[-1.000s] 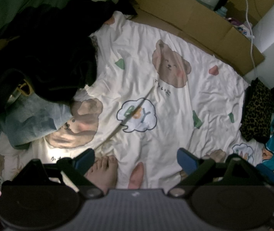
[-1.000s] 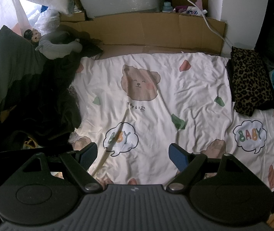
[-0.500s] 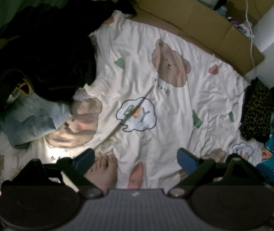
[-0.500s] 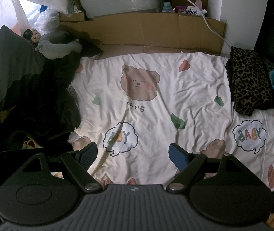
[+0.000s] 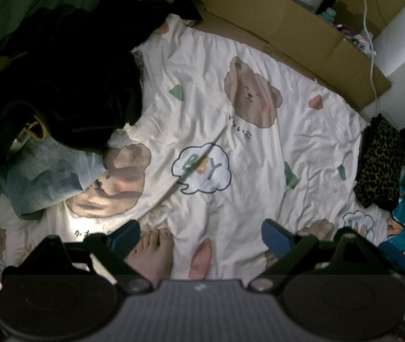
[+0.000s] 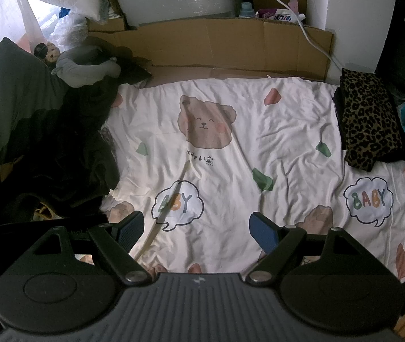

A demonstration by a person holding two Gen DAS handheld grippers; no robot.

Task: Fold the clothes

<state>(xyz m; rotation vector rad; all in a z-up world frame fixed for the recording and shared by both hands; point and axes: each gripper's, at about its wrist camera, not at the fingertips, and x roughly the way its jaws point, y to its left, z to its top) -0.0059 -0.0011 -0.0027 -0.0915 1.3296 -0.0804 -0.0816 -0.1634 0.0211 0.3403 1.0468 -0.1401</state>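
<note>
With your left tool (image 5: 199,232) and right tool (image 6: 196,228) both spread wide and empty, the clothes (image 5: 68,85) heaped at the bed's (image 5: 259,171) left edge (dark, tangled) could drag neighbours along if pinched carelessly.

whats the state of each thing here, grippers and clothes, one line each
left gripper: open, empty, above the sheet
right gripper: open, empty, above the sheet
bear-print sheet: spread flat, wrinkled
dark clothes pile: heaped, unfolded, at the sheet's left edge
leopard-print item: folded, on the sheet's right edge
blue denim piece: crumpled, partly under the dark pile
bare foot: resting on the sheet
</note>
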